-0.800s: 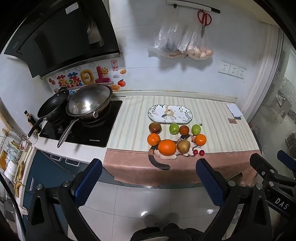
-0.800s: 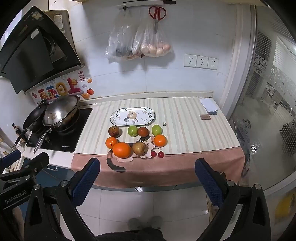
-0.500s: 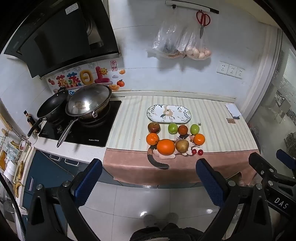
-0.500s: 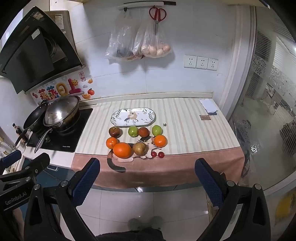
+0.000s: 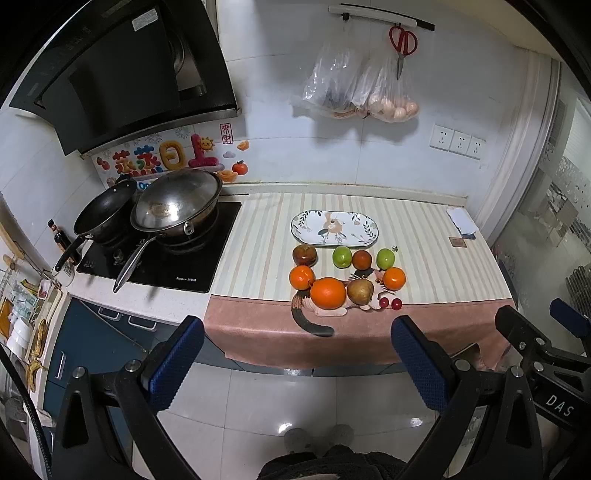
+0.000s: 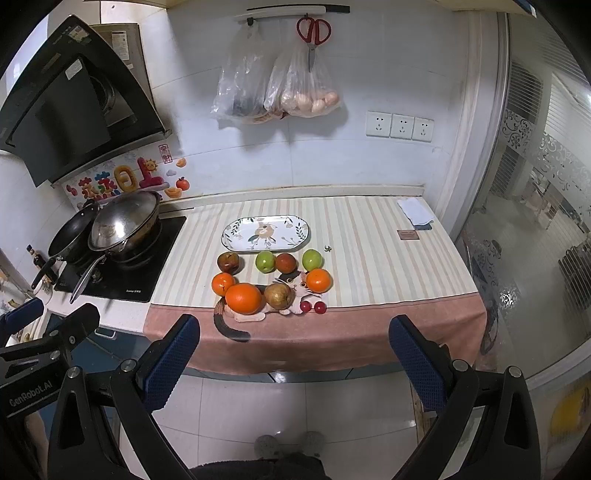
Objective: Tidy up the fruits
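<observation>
Fruit lies grouped on the striped counter cloth (image 5: pixel 258 258): a large orange (image 5: pixel 327 293), two small oranges (image 5: pixel 301 277), two green apples (image 5: pixel 342 257), a dark red apple (image 5: pixel 304 254), a brown pear (image 5: pixel 360 291) and two cherries (image 5: pixel 390 303). A floral oval plate (image 5: pixel 334 229) sits empty behind them; it also shows in the right wrist view (image 6: pixel 266 233). My left gripper (image 5: pixel 295 363) and right gripper (image 6: pixel 293 362) are both open and empty, held over the floor well short of the counter.
A hob (image 5: pixel 162 258) with a steel wok (image 5: pixel 173 205) and a black pan (image 5: pixel 105 208) stands left of the cloth. Plastic bags (image 6: pixel 280 92) and red scissors (image 6: pixel 313 33) hang on the wall. A folded cloth (image 6: pixel 415 212) lies at the counter's right end.
Both views have shifted very slightly; the fruit and plate have not moved and both grippers stay open.
</observation>
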A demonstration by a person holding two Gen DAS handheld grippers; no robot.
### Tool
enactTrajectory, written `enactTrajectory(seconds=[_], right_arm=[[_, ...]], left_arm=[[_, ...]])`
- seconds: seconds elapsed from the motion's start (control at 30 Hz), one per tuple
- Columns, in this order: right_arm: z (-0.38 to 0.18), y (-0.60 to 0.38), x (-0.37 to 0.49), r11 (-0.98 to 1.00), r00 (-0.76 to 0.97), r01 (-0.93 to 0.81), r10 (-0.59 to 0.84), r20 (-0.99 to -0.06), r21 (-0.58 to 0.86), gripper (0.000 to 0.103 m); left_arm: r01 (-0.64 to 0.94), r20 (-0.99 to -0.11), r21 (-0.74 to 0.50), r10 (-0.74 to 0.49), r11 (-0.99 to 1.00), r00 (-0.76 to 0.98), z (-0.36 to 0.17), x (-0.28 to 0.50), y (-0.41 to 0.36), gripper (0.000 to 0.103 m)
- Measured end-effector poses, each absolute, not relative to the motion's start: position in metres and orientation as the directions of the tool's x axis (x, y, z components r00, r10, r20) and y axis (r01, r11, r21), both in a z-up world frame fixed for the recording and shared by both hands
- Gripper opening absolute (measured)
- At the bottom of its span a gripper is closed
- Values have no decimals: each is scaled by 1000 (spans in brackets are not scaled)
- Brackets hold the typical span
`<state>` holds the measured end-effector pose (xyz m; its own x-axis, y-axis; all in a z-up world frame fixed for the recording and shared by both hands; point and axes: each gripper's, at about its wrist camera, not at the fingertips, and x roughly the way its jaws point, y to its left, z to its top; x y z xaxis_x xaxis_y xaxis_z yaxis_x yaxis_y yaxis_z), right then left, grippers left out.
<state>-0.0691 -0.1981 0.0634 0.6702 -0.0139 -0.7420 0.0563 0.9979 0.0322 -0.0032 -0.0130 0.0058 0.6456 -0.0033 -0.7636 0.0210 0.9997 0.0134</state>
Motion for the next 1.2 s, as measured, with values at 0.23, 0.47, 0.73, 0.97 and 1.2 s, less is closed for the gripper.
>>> enactTrajectory(seconds=[0.23,0.47,0.73,0.97,1.2], right_arm=[[70,-199,-73,998,675,56,-15,-737,31,103],[73,-205,-79,998,678,42,-1,-735,37,103],[73,-202,-78,999,685,26,10,-729,38,103],[73,-201,-78,999,687,19,16,-727,40,103],[73,-201,-80,999,690,21,15,-724,40,103]], left_arm=[[21,-762,11,-5,1000,648,13,-8,-13,103],[10,-758,7,-1,1000,652,17,-12,-11,103],[6,-754,3,-1,1000,657,18,-16,-6,103],[5,-753,2,-1,1000,659,17,-18,-5,103],[5,-753,2,-2,1000,658,14,-20,-3,103]])
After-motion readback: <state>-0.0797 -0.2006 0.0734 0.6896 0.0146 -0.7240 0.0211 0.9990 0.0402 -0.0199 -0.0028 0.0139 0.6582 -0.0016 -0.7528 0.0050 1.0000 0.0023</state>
